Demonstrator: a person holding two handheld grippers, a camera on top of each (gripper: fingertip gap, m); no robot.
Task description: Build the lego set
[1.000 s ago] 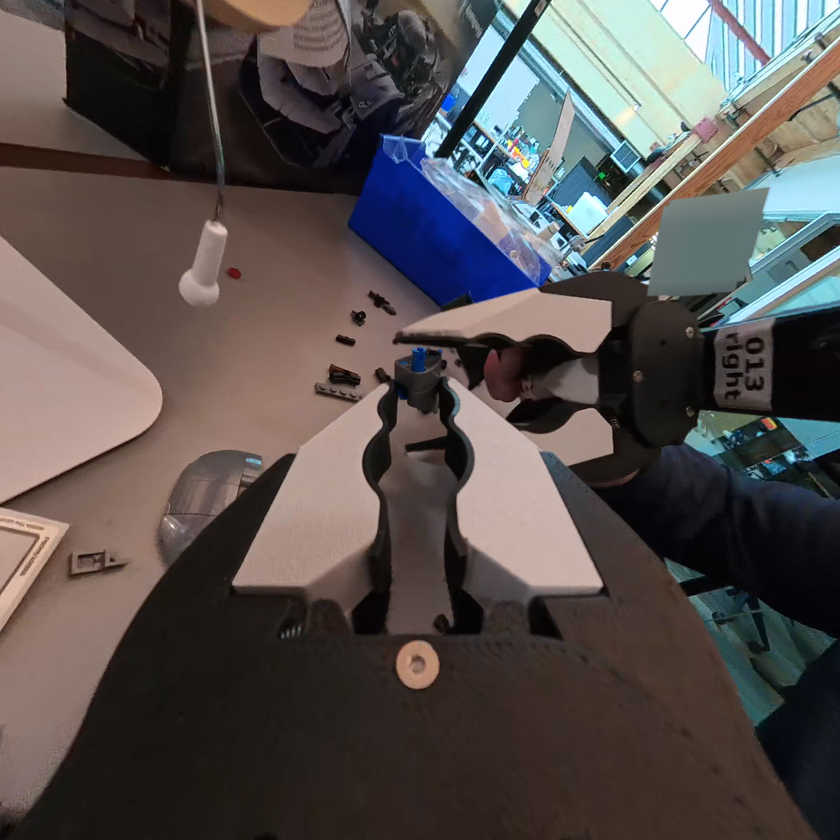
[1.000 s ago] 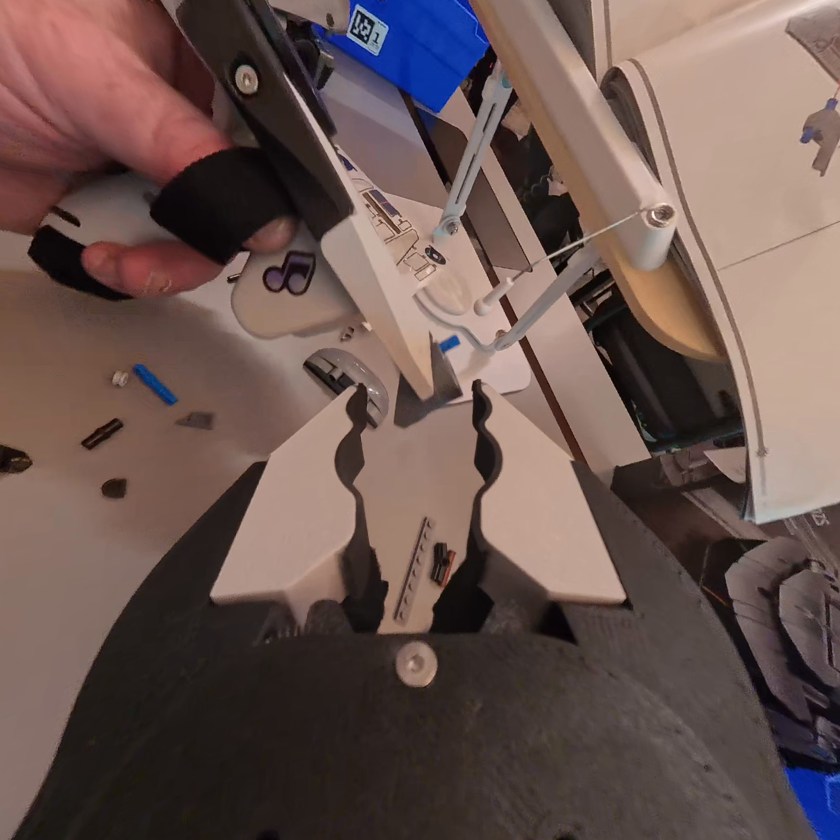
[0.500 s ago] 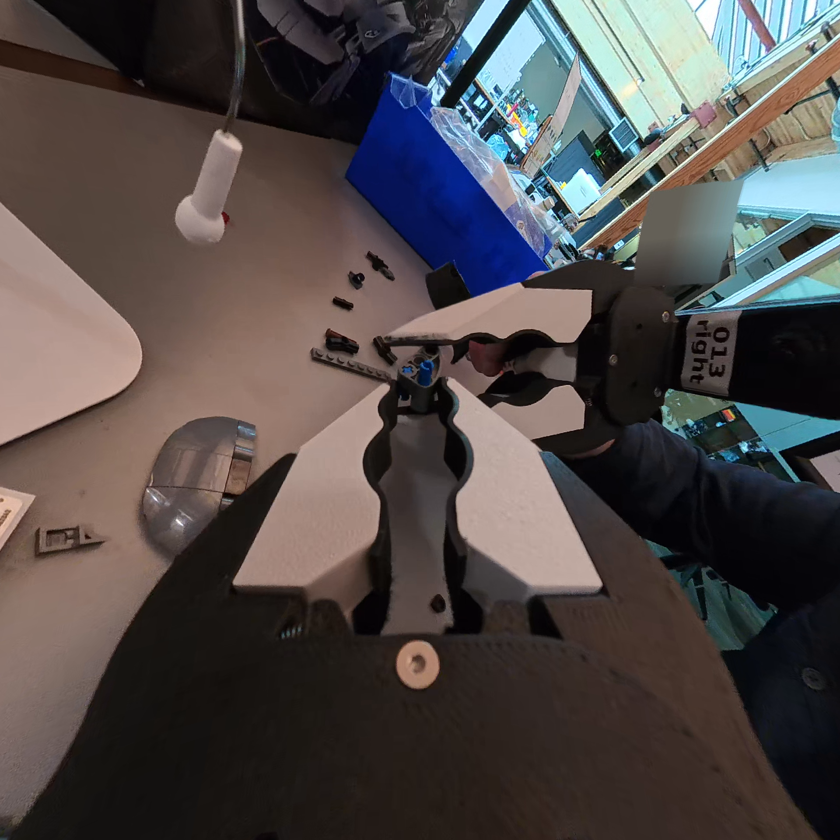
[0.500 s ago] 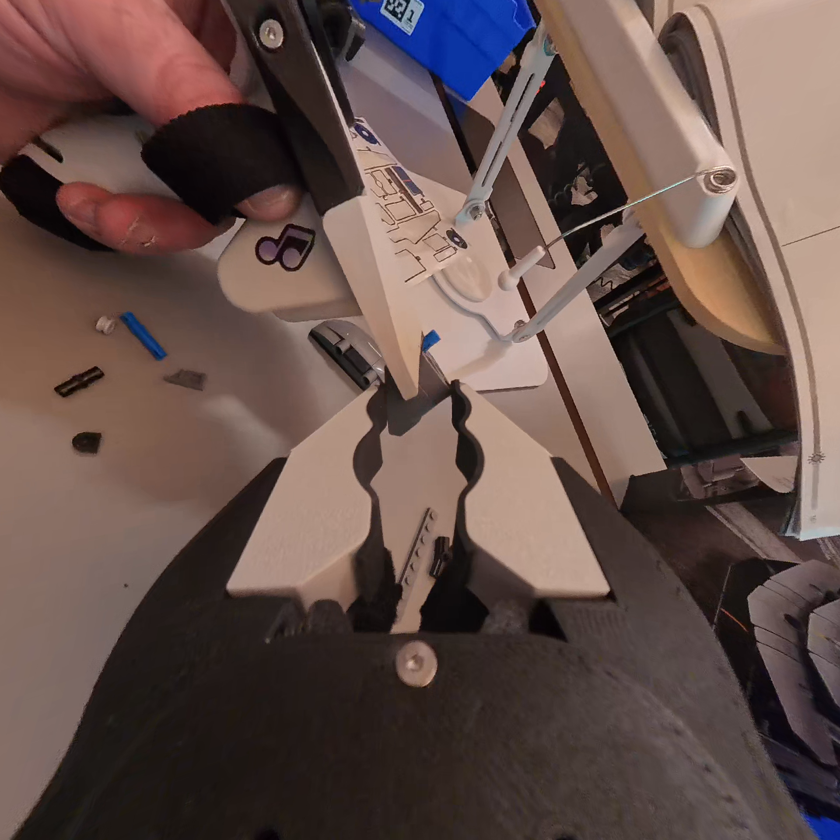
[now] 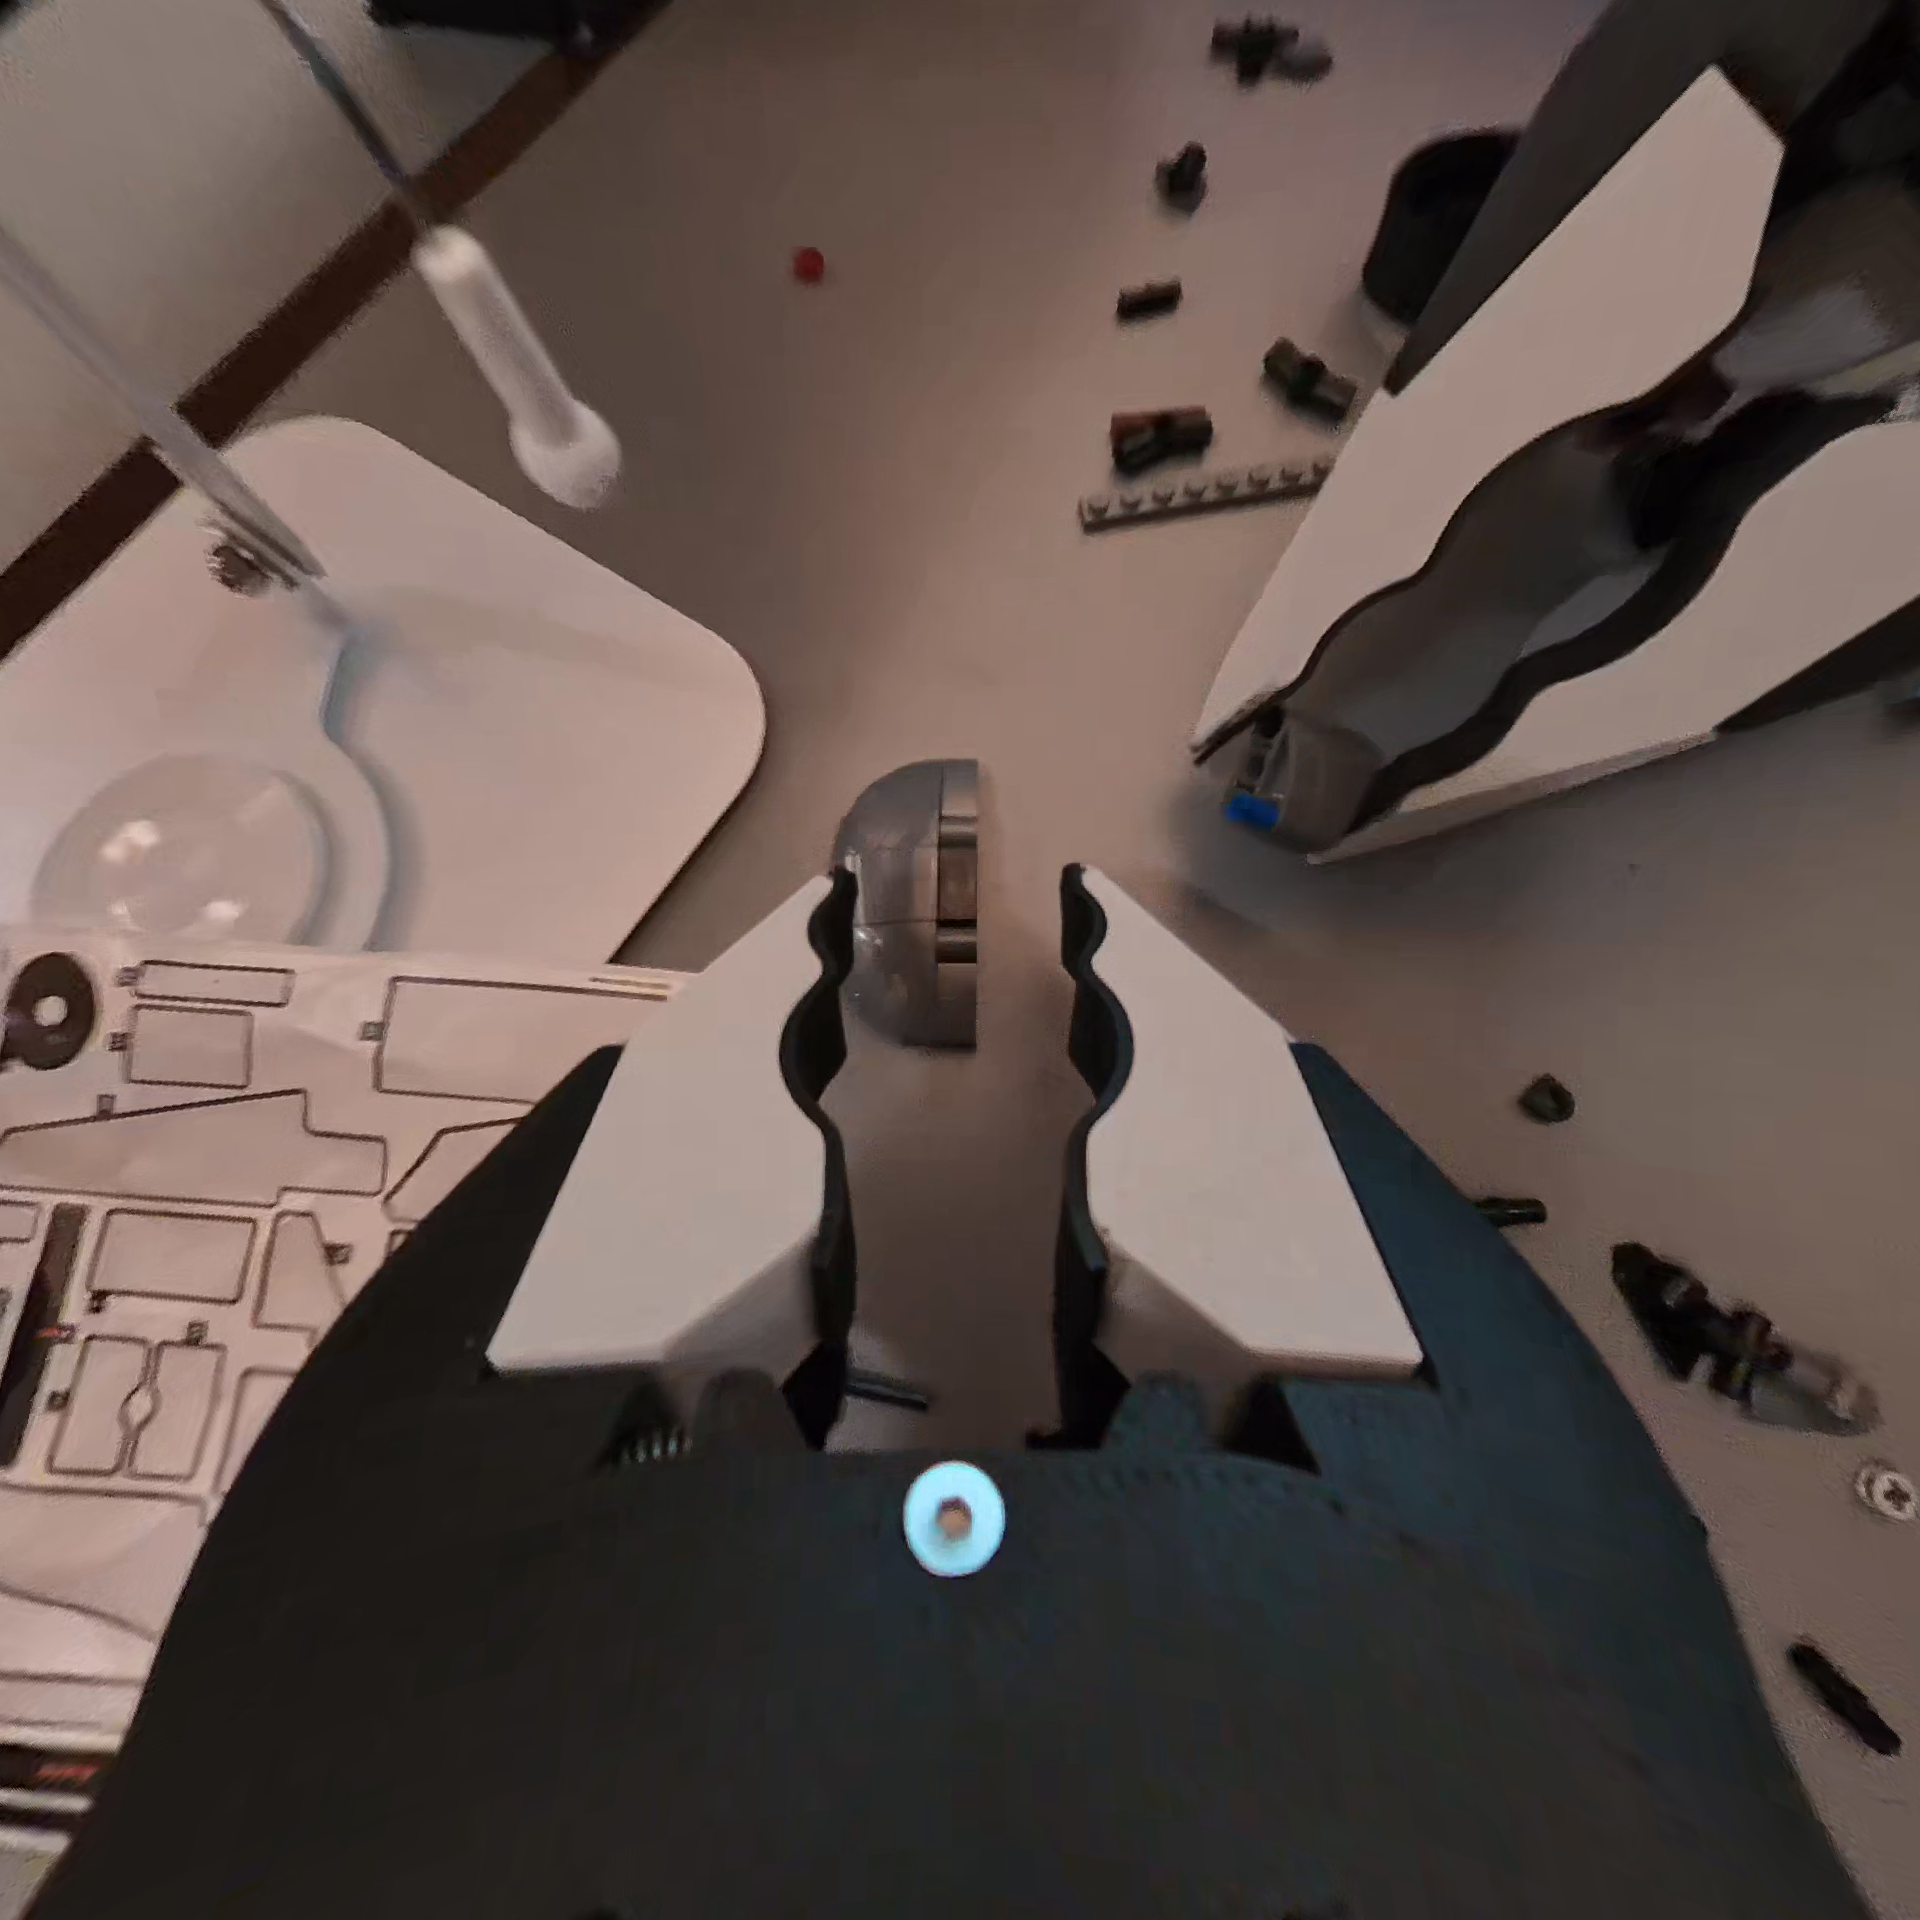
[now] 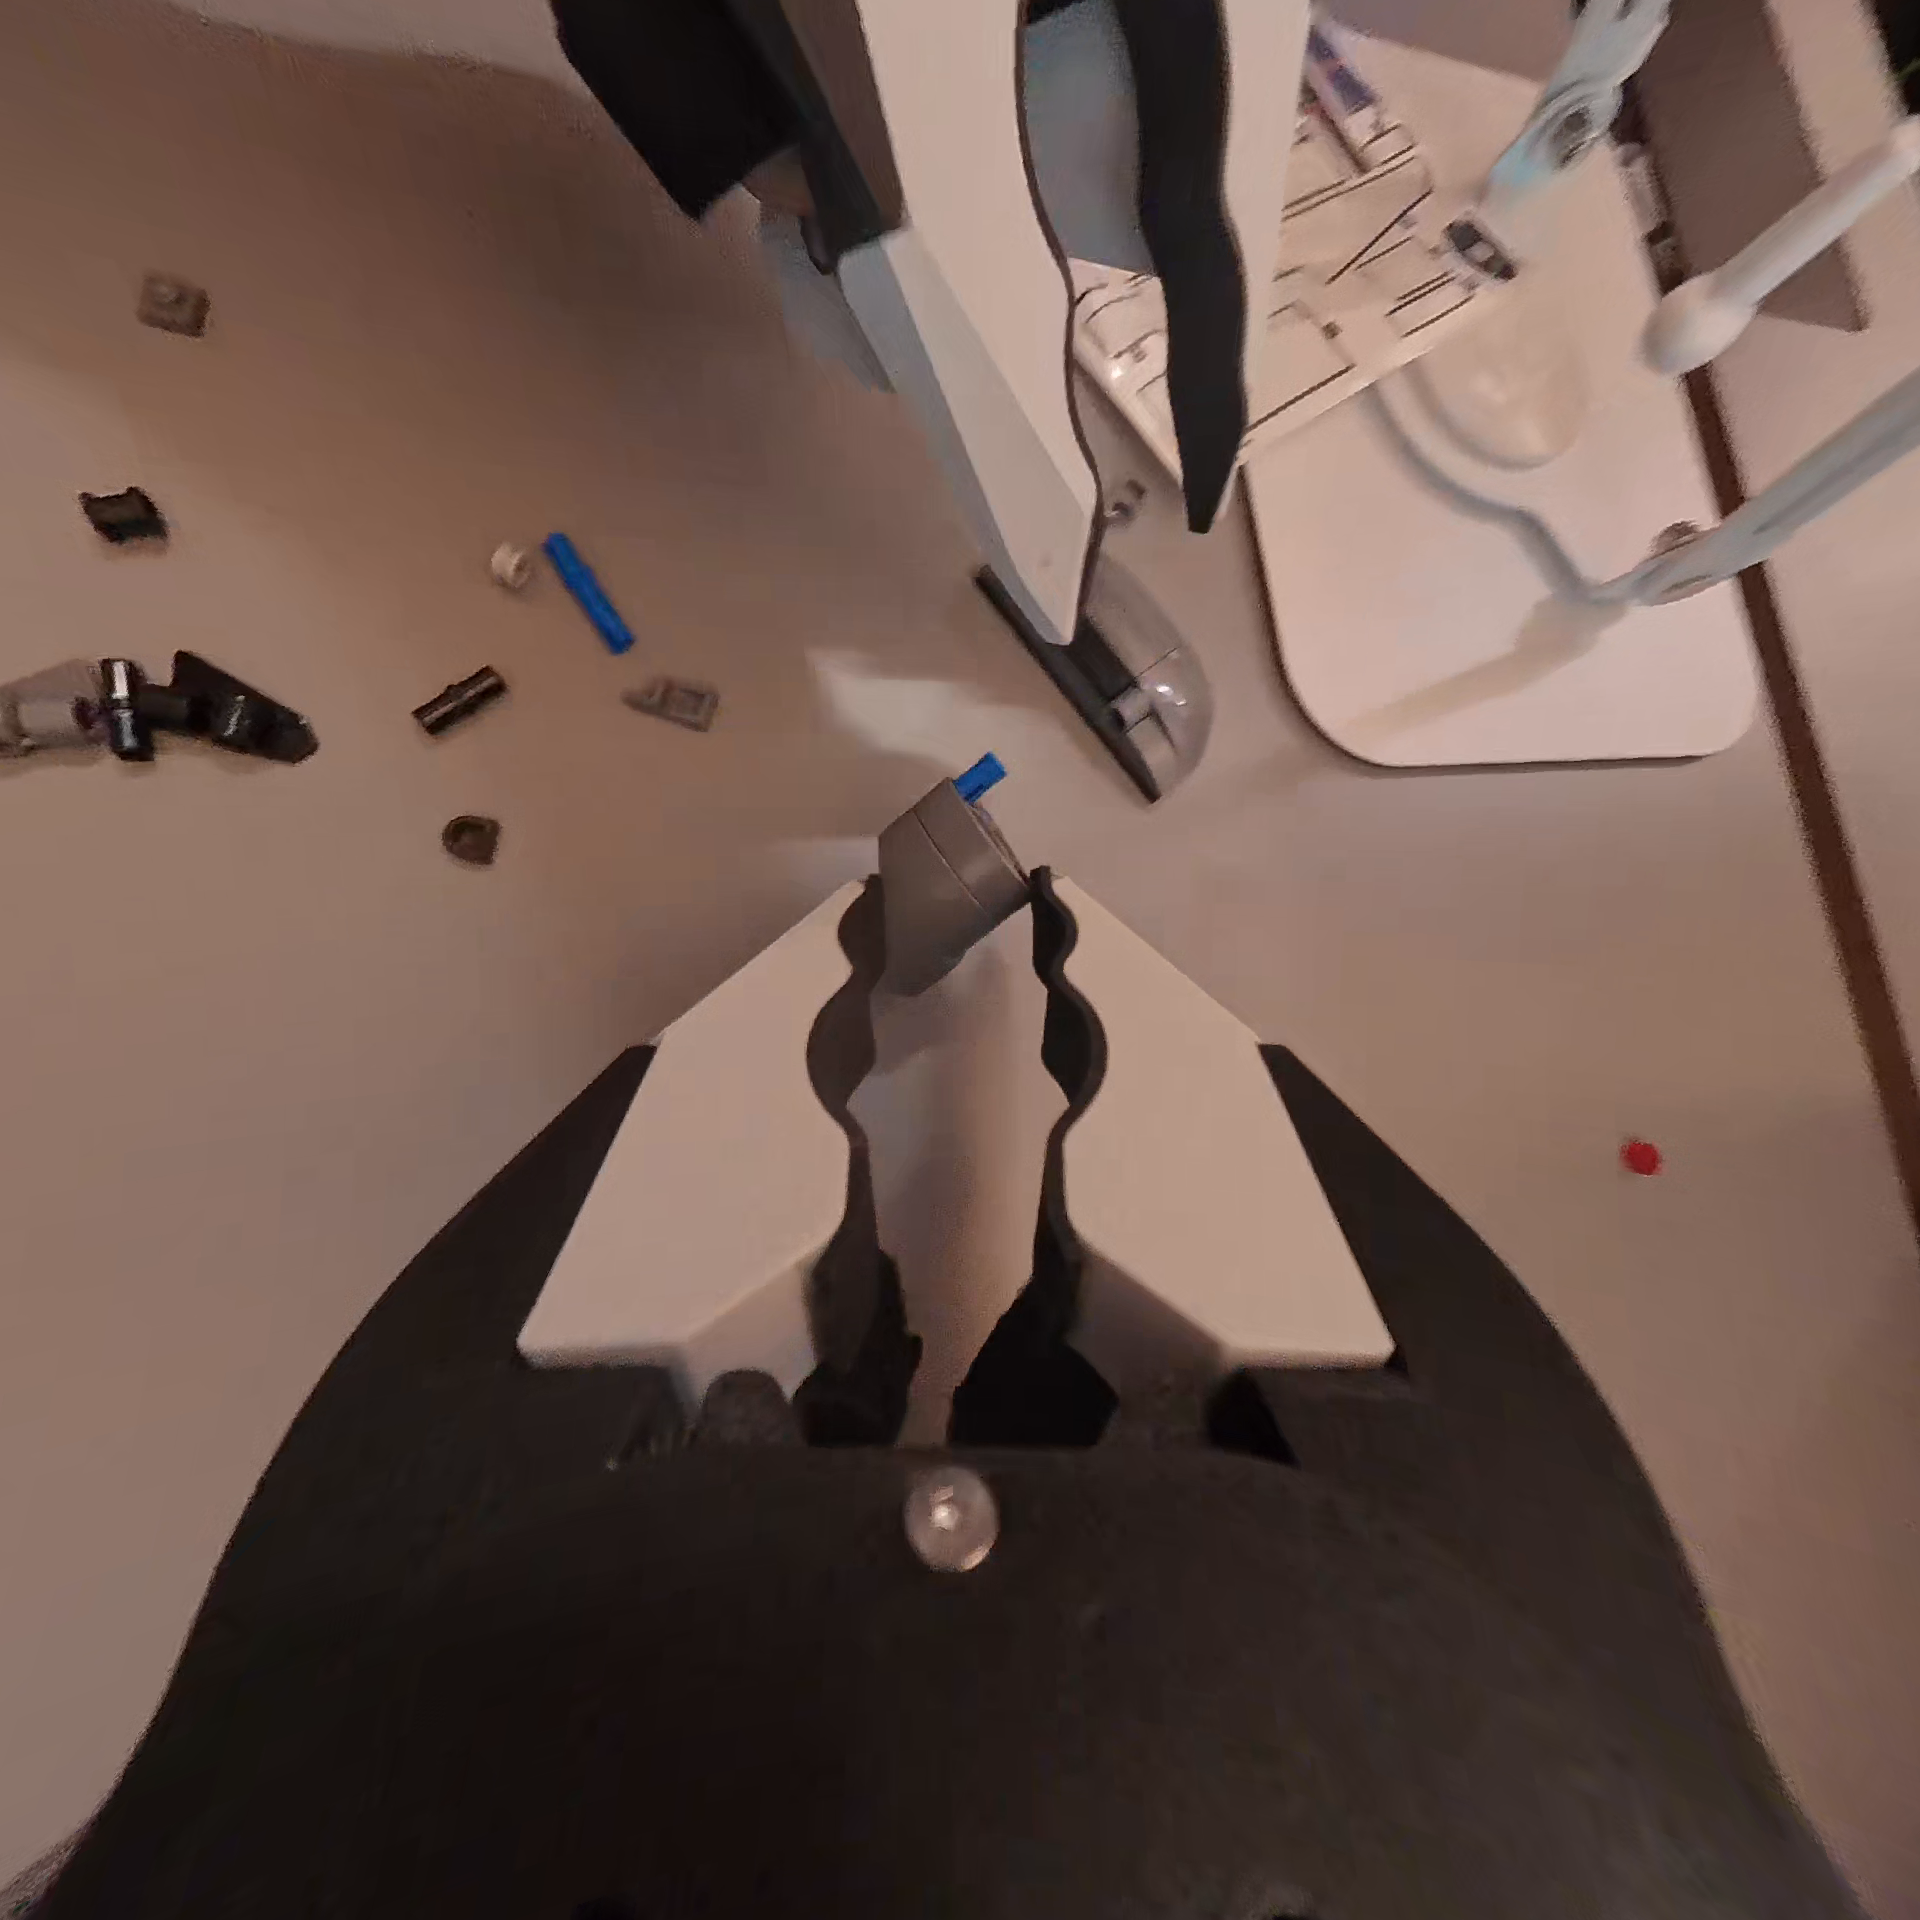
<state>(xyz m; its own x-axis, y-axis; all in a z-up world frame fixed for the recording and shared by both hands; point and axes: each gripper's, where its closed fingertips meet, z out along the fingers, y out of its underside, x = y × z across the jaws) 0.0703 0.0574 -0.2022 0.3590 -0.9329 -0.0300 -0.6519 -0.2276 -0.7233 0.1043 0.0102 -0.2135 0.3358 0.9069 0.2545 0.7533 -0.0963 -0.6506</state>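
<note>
Table (image 5: 935,312): tan, scattered with small lego parts. White lamp base (image 5: 499,665) sits toward one edge, printed instruction sheet (image 5: 208,1143) overlapping it. Left gripper (image 5: 951,894): fingers spread wide, empty, hovering over the grey domed piece (image 5: 914,914) lying on the table near the base's corner. Right gripper (image 6: 951,883): fingers narrow, clamped on a small grey lego assembly (image 6: 945,894) with a blue pin (image 6: 980,775) protruding, held tilted above the table. Long grey studded plate (image 5: 1205,499), red stud (image 5: 807,264), loose blue axle (image 6: 588,592) lie apart.
</note>
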